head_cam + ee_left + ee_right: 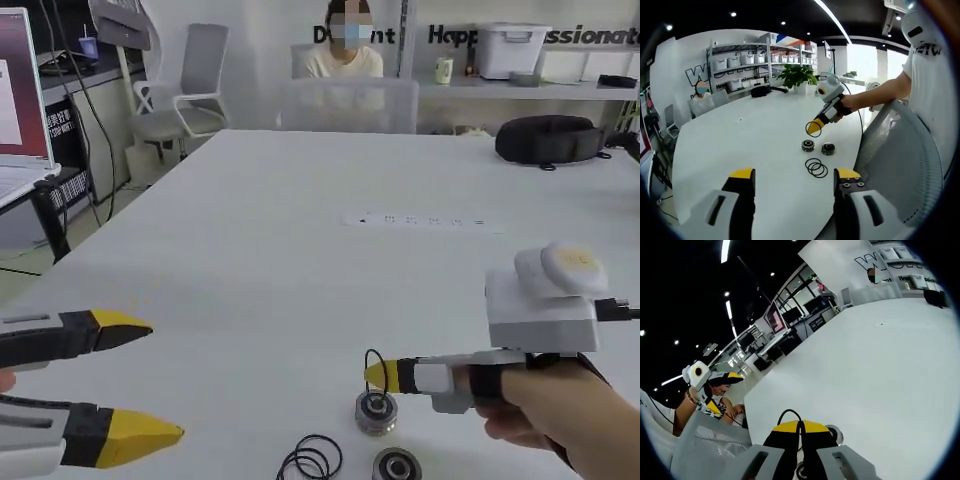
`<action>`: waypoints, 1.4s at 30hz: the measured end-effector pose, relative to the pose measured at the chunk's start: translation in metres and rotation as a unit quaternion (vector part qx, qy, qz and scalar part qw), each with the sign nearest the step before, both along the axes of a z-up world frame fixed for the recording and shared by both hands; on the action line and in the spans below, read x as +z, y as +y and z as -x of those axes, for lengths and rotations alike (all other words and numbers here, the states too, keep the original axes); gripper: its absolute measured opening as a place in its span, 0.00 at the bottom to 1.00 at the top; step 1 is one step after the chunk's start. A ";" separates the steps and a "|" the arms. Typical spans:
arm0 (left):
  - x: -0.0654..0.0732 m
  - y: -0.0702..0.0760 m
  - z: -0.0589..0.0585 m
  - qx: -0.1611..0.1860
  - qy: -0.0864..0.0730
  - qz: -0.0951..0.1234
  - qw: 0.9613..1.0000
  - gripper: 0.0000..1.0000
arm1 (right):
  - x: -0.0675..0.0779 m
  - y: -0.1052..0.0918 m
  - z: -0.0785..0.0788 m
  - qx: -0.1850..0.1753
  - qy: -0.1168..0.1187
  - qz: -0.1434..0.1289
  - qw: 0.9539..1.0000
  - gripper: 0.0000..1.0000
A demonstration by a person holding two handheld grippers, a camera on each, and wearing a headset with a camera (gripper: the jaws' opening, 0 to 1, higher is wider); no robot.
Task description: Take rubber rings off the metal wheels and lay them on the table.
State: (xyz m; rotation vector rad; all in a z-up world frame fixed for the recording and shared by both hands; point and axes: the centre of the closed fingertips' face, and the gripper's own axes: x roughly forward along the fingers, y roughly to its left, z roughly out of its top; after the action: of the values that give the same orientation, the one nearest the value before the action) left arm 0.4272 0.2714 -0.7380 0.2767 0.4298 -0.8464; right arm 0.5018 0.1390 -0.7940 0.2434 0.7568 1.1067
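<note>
A thin black rubber ring [375,357] hangs pinched in the closed yellow-tipped jaws of the right gripper [372,376], just above a small round metal wheel [376,410]. A second metal wheel [397,465] stands near it on the white table [300,250], beside a pile of loose black rings [310,460] (overlapping, so their number is unclear). The left gripper [165,380] is well apart to the left, its jaws wide and holding nothing.

A thin black rubber ring [375,351] stands upright, pinched in the right claw [374,377] just above a metal wheel [375,411]. A second wheel [397,465] lies flat beside it on the white bench [300,250]. Loose black rings [310,461] overlap nearby, flat.
</note>
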 end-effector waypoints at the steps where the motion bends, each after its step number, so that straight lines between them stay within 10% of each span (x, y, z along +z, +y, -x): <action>1: -0.004 0.001 0.002 0.003 0.005 0.003 1.000 0.61 | 0.000 0.001 0.001 0.004 0.000 0.002 1.000 0.00; 20: -0.039 -0.010 0.017 0.024 0.056 0.040 0.997 0.62 | -0.035 0.024 0.037 0.106 -0.042 0.081 0.990 0.00; 42: -0.044 -0.008 0.020 0.025 0.062 0.041 0.997 0.62 | -0.045 0.026 0.045 0.140 -0.072 0.116 0.981 0.00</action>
State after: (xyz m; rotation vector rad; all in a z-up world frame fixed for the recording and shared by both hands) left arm 0.4073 0.2634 -0.7816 0.1366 0.5141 -0.8322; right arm 0.4565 0.1647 -0.8385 -0.1439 0.7974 1.2736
